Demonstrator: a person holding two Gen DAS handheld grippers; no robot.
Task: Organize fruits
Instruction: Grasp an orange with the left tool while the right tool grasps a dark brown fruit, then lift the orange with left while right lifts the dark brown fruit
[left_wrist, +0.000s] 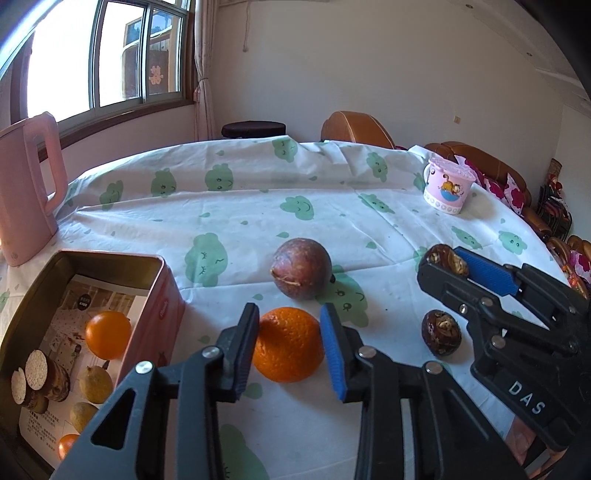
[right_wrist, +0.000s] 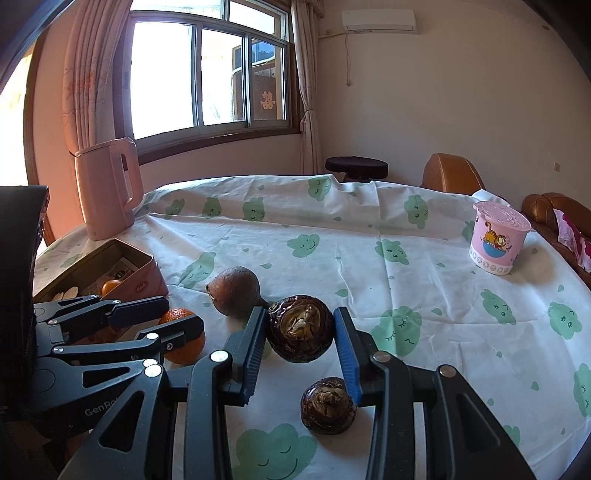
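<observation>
1. left gripper (left_wrist: 289, 345) has its jaws on either side of the orange (left_wrist: 286, 345); the pads look like they're touching or just about touching the peel, and the orange sits on the tablecloth (left_wrist: 258, 199); I'd call it closing on the fruit, though I can't tell if it's squeezing yet
2. right gripper (right_wrist: 301, 341) is pinching a dark brown wrinkly fruit (right_wrist: 300, 329) between its blue pads, and that fruit looks lifted off the cloth; a second dark fruit (right_wrist: 328, 405) lies on the cloth right under the right-hand jaw
3. the tin box (left_wrist: 162, 280) sits to the left of the orange, just beside it, open side up; it already holds a small orange fruit (left_wrist: 108, 334), a couple of yellowish ones and some sliced rounds
4. so the key thing: the box is left of both grippers and the left one is clearly nearer; my guess is the orange goes in first, up and leftward over the box wall
5. the purple-brown round fruit (left_wrist: 301, 267) sits just behind the orange, well clear of the jaws; the orange is round, so no long axis to worry about
6. pink kettle (left_wrist: 27, 184) and pink cup (left_wrist: 447, 184) are way off to the sides
</observation>
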